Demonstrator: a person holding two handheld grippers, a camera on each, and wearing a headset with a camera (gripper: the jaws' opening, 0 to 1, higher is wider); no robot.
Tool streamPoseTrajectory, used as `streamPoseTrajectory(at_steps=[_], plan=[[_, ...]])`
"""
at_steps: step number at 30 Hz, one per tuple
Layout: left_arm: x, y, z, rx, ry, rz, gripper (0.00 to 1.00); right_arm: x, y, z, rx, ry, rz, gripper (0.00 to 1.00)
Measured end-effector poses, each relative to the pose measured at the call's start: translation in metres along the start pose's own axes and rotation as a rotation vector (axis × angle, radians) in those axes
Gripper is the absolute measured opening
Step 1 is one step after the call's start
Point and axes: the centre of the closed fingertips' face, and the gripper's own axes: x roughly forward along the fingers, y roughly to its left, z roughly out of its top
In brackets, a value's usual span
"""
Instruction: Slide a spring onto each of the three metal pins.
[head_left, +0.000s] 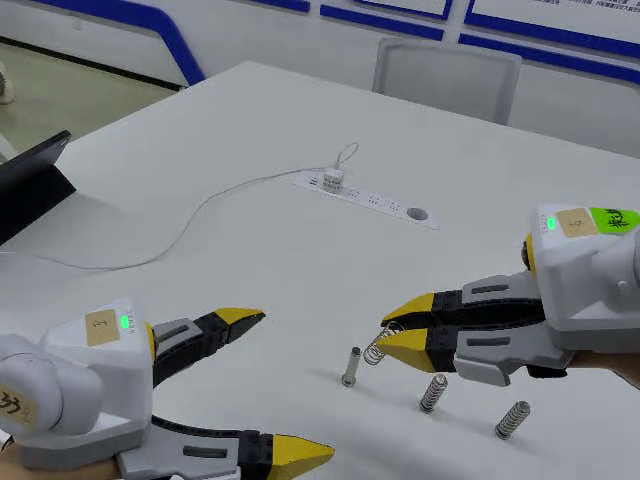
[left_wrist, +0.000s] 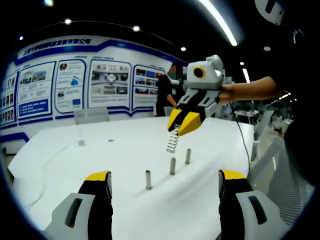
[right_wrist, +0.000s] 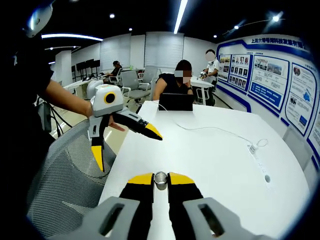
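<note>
- The tabletop (head_left: 250, 130) is plain white, with no pattern on it.
- The right gripper (head_left: 405, 330) has a pale grey-white shell, black jaws with yellow tips, a small green light, a tan label and a bright green sticker.
- The left gripper (head_left: 296, 386) has the same scheme: white shell, black jaws, yellow tips, green light, tan label.
- The spring (head_left: 374, 350) at the right gripper's jaws is shiny silver with finely ringed coils.
- The bare pin (head_left: 351, 366) is dull silver-grey.
- The second pin (head_left: 433, 392) and third pin (head_left: 512, 419) are wrapped in silver coils.
- The power strip (head_left: 365, 197) is white with grey sockets, and its cable (head_left: 190, 225) is pale grey.
- The chair (head_left: 445, 75) is light grey.
- The wall (head_left: 250, 25) is white with blue bands.
- The tablet (head_left: 30, 185) is black.
</note>
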Motion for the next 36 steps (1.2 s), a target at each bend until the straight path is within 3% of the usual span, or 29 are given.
streamPoseTrajectory(at_steps=[7, 9, 14, 22, 27, 36], plan=[[-0.009, 0.023, 0.007, -0.047, -0.049, 0.115, 0.94, 0.004, -0.015, -0.009, 0.028, 0.019, -0.044, 0.11], [-0.011, 0.028, 0.006, -0.109, -0.065, 0.133, 0.94, 0.005, -0.02, -0.011, 0.051, 0.019, -0.059, 0.11], [-0.011, 0.029, 0.005, -0.101, -0.057, 0.139, 0.95, 0.008, -0.031, -0.015, 0.072, 0.023, -0.094, 0.11], [-0.011, 0.034, 0.003, -0.137, -0.057, 0.153, 0.96, 0.023, -0.048, -0.022, 0.113, 0.043, -0.126, 0.11], [-0.009, 0.03, -0.001, -0.135, -0.036, 0.135, 0.97, 0.033, -0.054, -0.023, 0.145, 0.04, -0.144, 0.11], [-0.008, 0.03, -0.006, -0.133, -0.015, 0.136, 0.98, 0.048, -0.047, -0.033, 0.146, 0.098, -0.127, 0.11]])
